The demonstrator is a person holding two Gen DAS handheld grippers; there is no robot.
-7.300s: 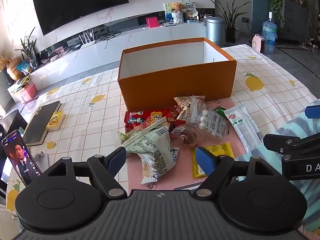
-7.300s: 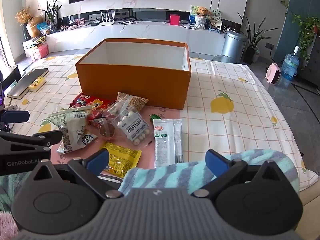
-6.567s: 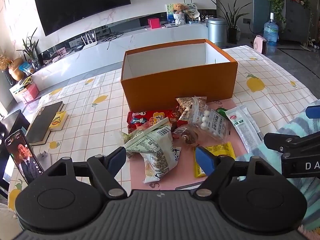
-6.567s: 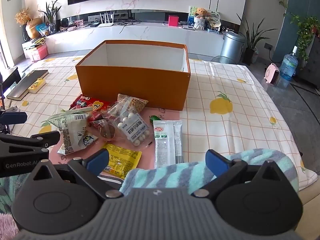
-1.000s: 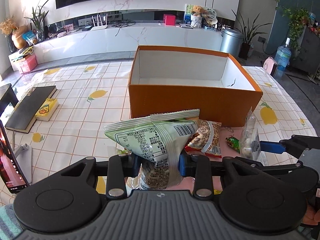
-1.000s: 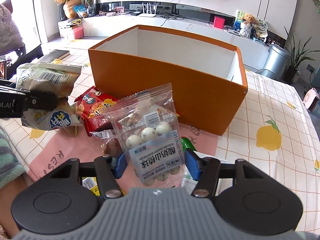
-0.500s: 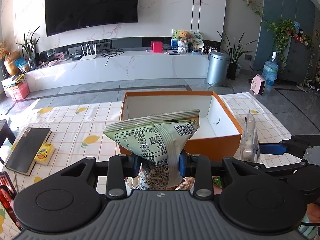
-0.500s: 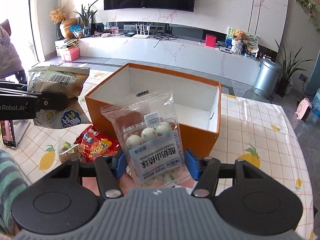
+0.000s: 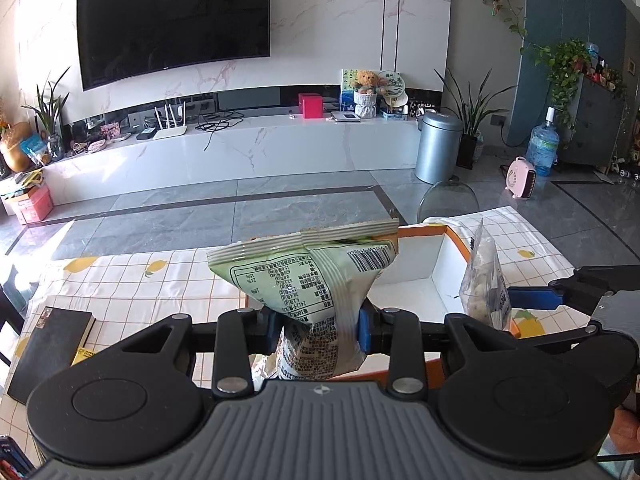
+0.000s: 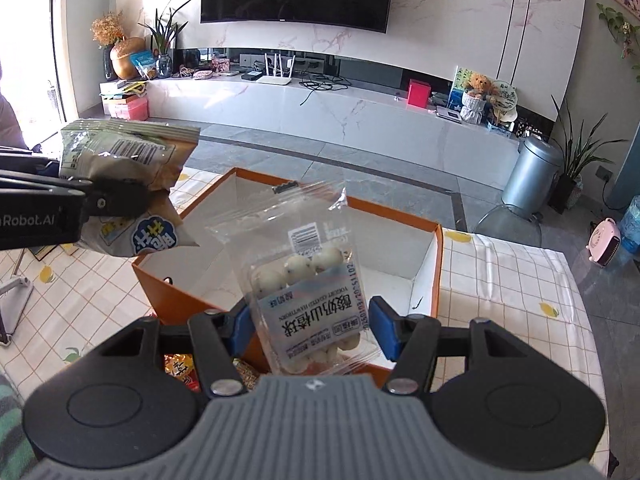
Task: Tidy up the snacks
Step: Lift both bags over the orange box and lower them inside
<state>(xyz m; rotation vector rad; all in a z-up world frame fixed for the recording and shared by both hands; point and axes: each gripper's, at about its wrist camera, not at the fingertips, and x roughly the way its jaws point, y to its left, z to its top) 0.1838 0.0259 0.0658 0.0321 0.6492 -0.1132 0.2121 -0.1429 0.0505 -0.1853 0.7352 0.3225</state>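
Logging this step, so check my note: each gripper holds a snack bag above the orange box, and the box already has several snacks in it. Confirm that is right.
One thing is wrong: the orange box is empty; the right wrist view shows only its bare white inside. The rest stands: the left gripper holds the green snack bag and the right gripper holds the clear bag of white balls above it.

Home living room: wall-mounted TV (image 9: pixel 172 20), marble media console (image 9: pixel 248 148), teddy bear (image 9: pixel 366 80), potted plants (image 9: pixel 472 120), lemon-print tablecloth (image 9: pixel 132 284).
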